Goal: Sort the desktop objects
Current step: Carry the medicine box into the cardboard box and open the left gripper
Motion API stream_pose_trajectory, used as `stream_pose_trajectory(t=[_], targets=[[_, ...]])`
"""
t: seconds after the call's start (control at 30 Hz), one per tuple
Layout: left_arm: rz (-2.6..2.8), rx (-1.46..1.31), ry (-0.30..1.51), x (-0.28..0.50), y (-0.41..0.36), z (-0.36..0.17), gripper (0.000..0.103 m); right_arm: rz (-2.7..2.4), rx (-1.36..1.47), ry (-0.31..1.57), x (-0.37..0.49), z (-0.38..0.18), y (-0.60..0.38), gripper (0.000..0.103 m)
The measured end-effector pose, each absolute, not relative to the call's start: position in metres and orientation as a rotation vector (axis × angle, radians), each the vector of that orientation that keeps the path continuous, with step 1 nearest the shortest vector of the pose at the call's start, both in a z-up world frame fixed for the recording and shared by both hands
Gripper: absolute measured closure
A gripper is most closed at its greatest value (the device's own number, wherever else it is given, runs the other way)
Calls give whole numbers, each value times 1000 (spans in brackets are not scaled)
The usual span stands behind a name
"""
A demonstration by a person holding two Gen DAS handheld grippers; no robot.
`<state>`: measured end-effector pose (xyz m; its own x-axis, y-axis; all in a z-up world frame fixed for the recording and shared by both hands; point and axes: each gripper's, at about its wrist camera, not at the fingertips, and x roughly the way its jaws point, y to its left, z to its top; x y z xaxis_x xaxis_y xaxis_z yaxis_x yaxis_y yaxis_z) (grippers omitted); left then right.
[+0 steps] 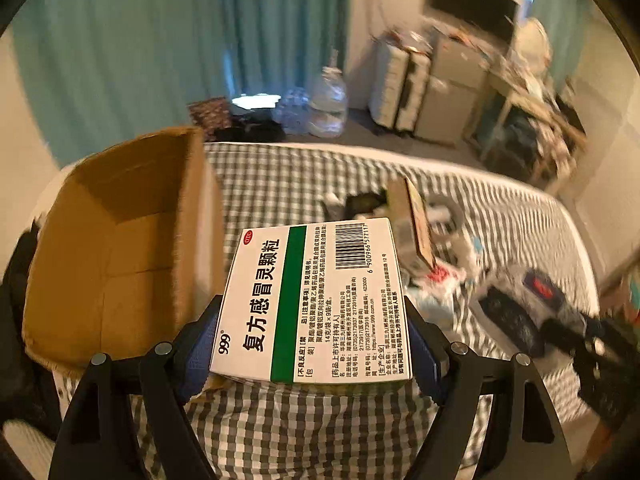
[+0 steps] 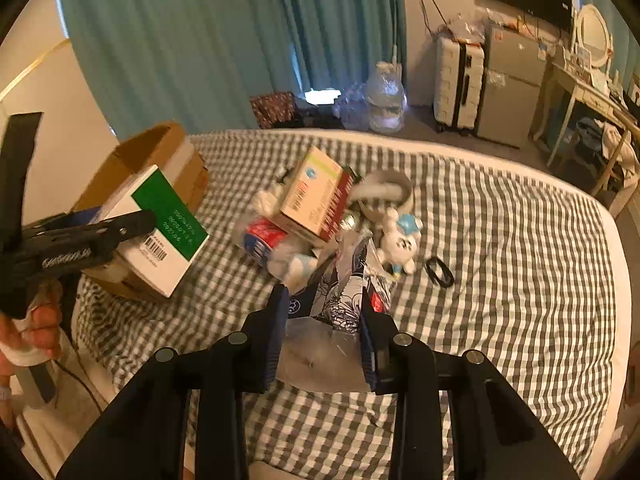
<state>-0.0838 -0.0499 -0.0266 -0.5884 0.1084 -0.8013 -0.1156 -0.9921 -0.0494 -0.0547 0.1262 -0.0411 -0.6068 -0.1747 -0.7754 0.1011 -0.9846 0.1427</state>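
Beside cardboard box (image 1: 120, 248), left tongs (image 1: 316, 336) clamp medicine box (image 1: 316, 300); right tongs (image 2: 324, 320) pinch printed packet (image 2: 344, 292) above bed (image 2: 500, 240). Risk: thin packet slipping from light grip.

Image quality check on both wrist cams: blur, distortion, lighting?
Left wrist view: the medicine box in the left hand-held gripper is sharp, its print legible, while the bed clutter and room behind are motion-smeared. Right wrist view: mostly sharp, with slight smear on the cardboard box. Both: strong fisheye bending, black corner vignette, warm dim light, and a bright gap in the curtains.
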Motion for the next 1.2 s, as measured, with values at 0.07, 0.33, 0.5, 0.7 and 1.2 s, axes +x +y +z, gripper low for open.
stream_pose_trajectory(t=[0.07,0.33,0.5,0.7,1.2], targets=[[2727,-1339,-68,-83,-63,-18,20,-2709,1252,-109,-52,-29,119,71],[2907,-1081,-292,-70,-114,46,20,-2680,1064,-77,-54,21,74,71],[3105,-1002,-272,-70,-152,85,20,-2631,924,-47,-61,59,30,71],[3183,-928,-484,-65,-202,73,20,-2545,842,-2,-76,76,-32,72],[3212,-1130,-680,-83,-271,-9,20,-2361,954,27,-144,30,-136,72]])
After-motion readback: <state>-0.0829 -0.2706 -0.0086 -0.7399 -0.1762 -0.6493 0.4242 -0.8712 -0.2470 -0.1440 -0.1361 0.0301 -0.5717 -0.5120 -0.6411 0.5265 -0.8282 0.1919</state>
